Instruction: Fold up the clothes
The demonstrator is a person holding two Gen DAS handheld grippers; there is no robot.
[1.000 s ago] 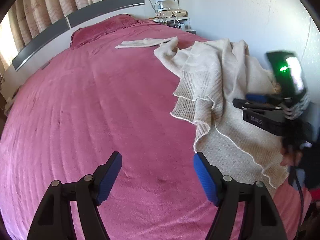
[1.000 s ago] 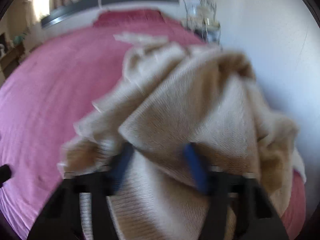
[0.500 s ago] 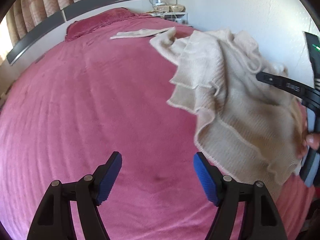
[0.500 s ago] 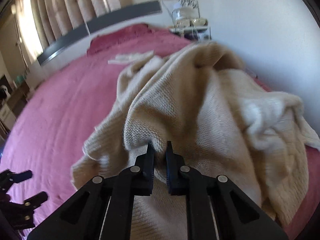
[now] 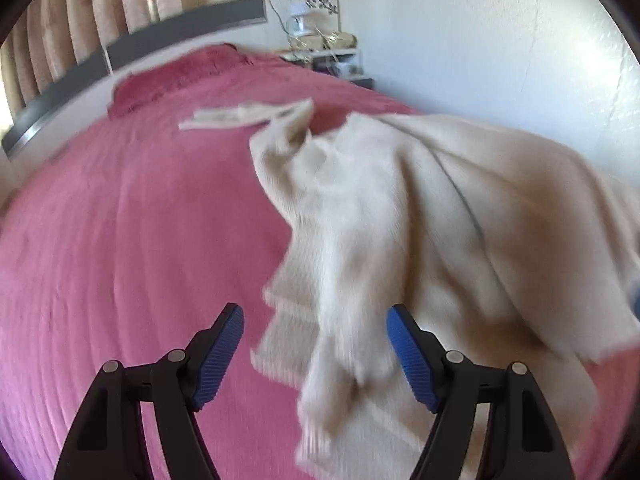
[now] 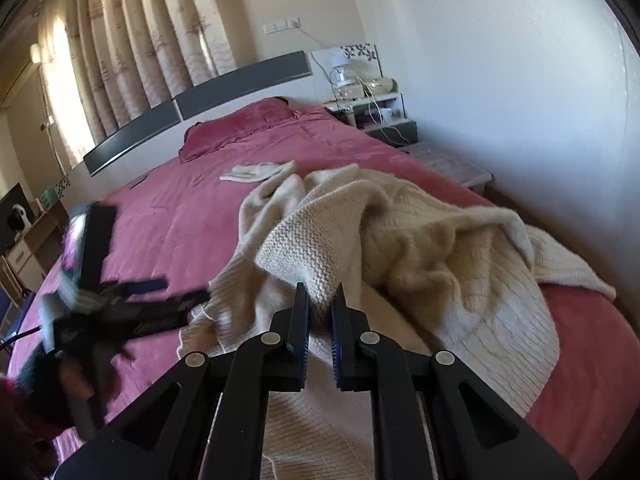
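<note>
A cream knitted sweater (image 6: 420,248) lies bunched on the right side of the pink bed (image 6: 192,216). My right gripper (image 6: 320,300) is shut on a fold of its knit and holds that fold lifted off the cover. In the left wrist view the sweater (image 5: 400,216) hangs blurred, and its ribbed hem drops between the blue pads of my left gripper (image 5: 314,320), which stands open without pressing on the cloth. From the right wrist view the left gripper (image 6: 188,300) shows as a dark blur at the sweater's left edge.
A small cream garment (image 6: 256,171) lies flat farther up the bed, below the pink pillow (image 6: 240,124). A grey headboard (image 6: 200,102) and curtains stand behind. A bedside table (image 6: 368,100) with cables stands in the far right corner. White wall runs along the right.
My right gripper closed on the sweater fold and lifted it. My left gripper swung right until the sweater's hem hangs between its open fingers.
</note>
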